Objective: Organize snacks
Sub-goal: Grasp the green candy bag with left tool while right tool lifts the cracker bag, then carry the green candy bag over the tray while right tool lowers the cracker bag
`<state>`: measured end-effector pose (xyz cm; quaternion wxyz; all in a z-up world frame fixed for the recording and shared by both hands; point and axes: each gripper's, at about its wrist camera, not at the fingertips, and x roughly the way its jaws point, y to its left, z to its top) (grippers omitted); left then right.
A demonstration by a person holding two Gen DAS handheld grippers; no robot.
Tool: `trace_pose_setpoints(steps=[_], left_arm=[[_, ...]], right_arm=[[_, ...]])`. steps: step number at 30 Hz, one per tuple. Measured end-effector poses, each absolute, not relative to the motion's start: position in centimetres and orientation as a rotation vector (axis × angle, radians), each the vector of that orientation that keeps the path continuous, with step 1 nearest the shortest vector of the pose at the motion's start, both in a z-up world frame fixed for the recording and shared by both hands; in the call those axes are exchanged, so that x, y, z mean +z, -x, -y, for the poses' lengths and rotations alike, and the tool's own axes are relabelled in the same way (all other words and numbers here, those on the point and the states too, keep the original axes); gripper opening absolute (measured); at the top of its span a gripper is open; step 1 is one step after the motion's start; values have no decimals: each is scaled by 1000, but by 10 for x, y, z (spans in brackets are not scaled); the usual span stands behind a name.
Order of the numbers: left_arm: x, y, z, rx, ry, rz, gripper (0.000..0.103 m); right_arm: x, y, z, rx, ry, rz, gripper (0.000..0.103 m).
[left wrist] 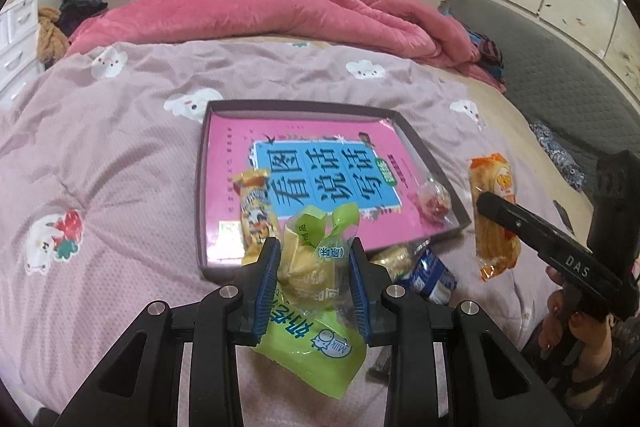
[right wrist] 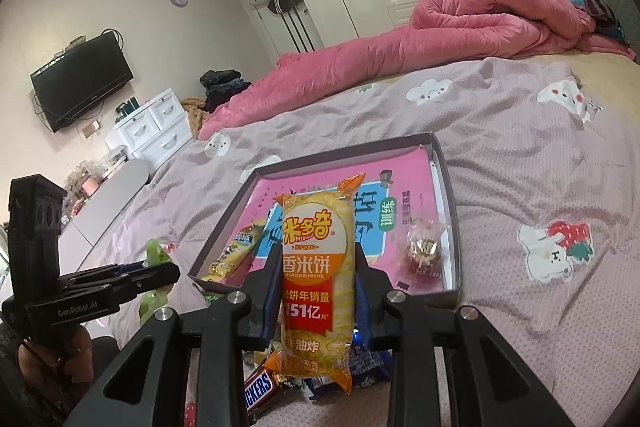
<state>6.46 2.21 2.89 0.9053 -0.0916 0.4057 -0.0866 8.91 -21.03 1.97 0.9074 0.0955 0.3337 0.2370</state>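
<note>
Two tools each grip a snack above the bed (left wrist: 120, 147): left tool (left wrist: 314, 259) pinches a green bag (left wrist: 308, 247), right tool (right wrist: 316, 267) clamps a rice cracker pack (right wrist: 316, 267) upright, near the tray (left wrist: 202, 195).

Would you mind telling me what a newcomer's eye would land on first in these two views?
Each gripper is shut on a snack: the left gripper holds a green milk-candy packet, the right gripper an upright orange rice-cracker pack. Beyond them a shallow box with a pink book rests on the cartoon-print bedspread, already containing a yellow snack pack and a clear-wrapped sweet.
</note>
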Motion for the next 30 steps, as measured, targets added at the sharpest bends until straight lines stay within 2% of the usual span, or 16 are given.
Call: trace_pose_setpoints(steps=[18, 30], left_arm=[[42, -104, -11, -176, 173, -800, 34], [17, -142, 3, -195, 196, -868, 34]], right_arm=[[26, -110, 213, 491, -203, -665, 31], [22, -125, 213, 486, -213, -660, 31]])
